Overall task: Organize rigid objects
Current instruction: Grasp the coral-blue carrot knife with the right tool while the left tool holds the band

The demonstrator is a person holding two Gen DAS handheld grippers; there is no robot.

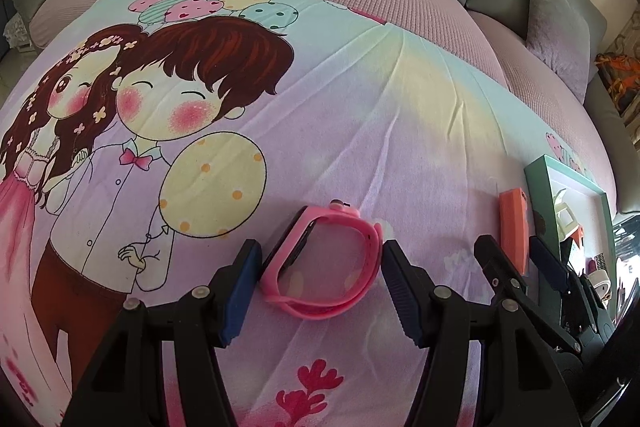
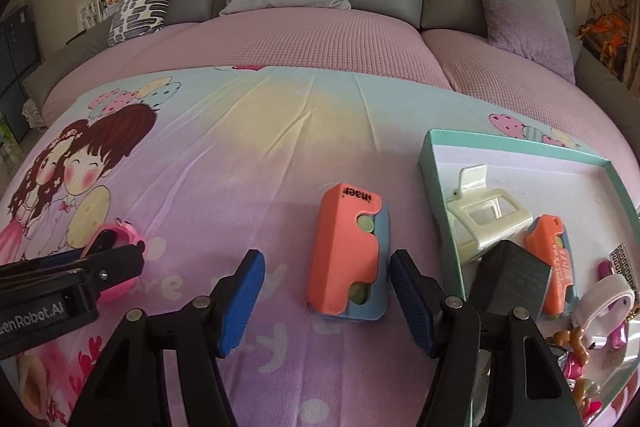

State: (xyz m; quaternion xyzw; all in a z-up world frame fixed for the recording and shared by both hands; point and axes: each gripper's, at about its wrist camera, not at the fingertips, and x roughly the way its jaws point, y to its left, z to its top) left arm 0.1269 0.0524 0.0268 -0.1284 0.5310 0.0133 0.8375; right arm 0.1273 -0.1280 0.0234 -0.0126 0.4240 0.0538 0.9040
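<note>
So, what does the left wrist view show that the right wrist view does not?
Only the left view shows the whole pink watch between the left gripper fingers. Only the right shows the cream clip and a second orange case in the box. Both share the orange case between the right gripper fingers, and the teal box.

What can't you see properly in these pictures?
- Tray, right wrist view: its near-right part is cut off by the edge, and the small toys there are blurred.
- Orange case, left wrist view: its lower end is hidden behind the right gripper.
- Pink watch, right wrist view: mostly hidden behind the left gripper.
</note>
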